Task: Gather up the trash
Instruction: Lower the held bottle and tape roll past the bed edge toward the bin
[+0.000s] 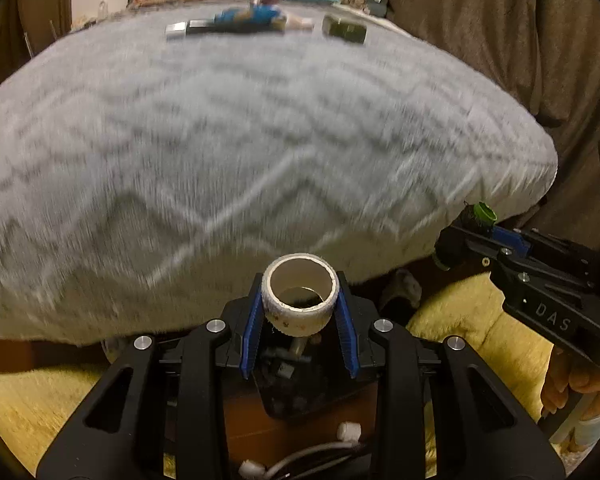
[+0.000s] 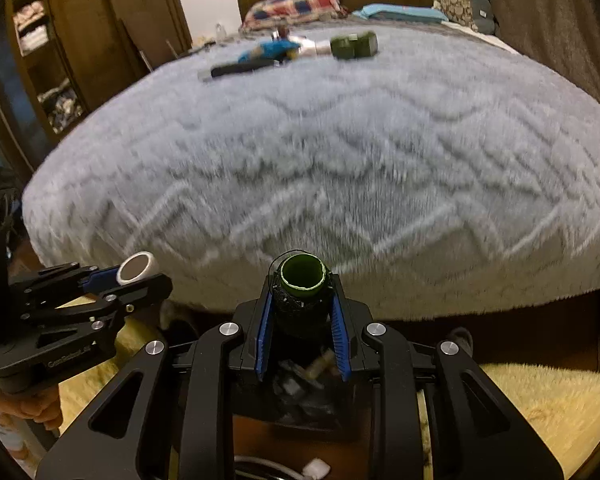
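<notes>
My left gripper point(image 1: 300, 294) is shut on a white roll point(image 1: 300, 312), whose open end faces the camera. My right gripper point(image 2: 302, 294) is shut on a dark spool with a green rim point(image 2: 302, 276). Each wrist view also shows the other gripper from the side: the right gripper point(image 1: 466, 232) with its spool point(image 1: 482, 214), and the left gripper point(image 2: 128, 278) with its roll point(image 2: 138, 268). Both held things hang just off the foot of the bed, over a dark open bin point(image 1: 272, 404) point(image 2: 252, 408) with scraps inside.
A grey furry blanket point(image 1: 240, 140) covers the bed point(image 2: 340, 152). Far up it lie a black-and-silver stick point(image 2: 240, 68), a blue wrapper point(image 2: 272, 49) and a green box point(image 2: 354, 45). A yellow shaggy rug point(image 2: 540, 400) lies around the bin. Shelves point(image 2: 40, 60) stand on the left.
</notes>
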`<state>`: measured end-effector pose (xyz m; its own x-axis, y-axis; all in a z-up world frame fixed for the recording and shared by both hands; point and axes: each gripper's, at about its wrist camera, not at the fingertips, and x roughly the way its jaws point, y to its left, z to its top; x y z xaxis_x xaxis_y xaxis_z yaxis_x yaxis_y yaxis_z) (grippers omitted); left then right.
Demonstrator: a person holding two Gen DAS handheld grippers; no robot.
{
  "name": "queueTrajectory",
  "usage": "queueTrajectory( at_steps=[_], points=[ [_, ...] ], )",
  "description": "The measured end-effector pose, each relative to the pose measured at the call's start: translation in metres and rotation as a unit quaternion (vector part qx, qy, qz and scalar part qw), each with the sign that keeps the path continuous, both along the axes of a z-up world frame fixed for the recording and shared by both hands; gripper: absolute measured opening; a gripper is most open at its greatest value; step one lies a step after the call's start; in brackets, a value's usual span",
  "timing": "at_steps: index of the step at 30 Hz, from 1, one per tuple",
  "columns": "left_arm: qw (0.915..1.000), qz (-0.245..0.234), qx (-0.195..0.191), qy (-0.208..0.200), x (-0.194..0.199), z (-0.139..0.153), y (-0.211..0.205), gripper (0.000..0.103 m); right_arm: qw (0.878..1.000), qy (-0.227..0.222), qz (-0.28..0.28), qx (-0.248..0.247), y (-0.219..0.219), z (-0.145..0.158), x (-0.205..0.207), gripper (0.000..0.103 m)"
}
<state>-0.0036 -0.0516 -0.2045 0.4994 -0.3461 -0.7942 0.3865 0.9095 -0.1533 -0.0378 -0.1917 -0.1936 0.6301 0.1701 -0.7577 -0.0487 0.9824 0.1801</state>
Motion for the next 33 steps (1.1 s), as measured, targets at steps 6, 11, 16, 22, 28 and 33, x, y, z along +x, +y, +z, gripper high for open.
queueTrajectory(
  at_steps=[6, 11, 16, 22, 28, 33],
  points=[
    [0.9992, -0.003, 0.019, 0.034, -0.004, -0.036, -0.001, 0.032, 0.999, 0.047, 0.002, -0.001, 0.004, -0.039, 0.0, 0.027],
    [0.9965, -0.015, 0.035, 0.075, -0.008, -0.072, -0.008, 0.032, 0.997, 0.076, 0.01, -0.003, 0.008, -0.063, 0.002, 0.027],
    [0.993, -0.027, 0.052, 0.103, -0.008, -0.096, -0.017, 0.032, 0.994, 0.106, 0.015, 0.005, 0.009, -0.085, 0.007, 0.027],
    [0.991, -0.023, 0.052, 0.121, 0.0, -0.11, -0.019, 0.032, 0.993, 0.119, 0.017, 0.008, 0.01, -0.099, 0.012, 0.027],
    [0.9905, -0.019, 0.048, 0.128, 0.008, -0.113, -0.015, 0.033, 0.993, 0.118, 0.012, 0.004, 0.01, -0.098, 0.021, 0.028],
    [0.9912, -0.016, 0.049, 0.122, 0.009, -0.106, -0.014, 0.043, 0.993, 0.114, -0.003, 0.003, 0.005, -0.083, 0.029, 0.032]
  ],
)
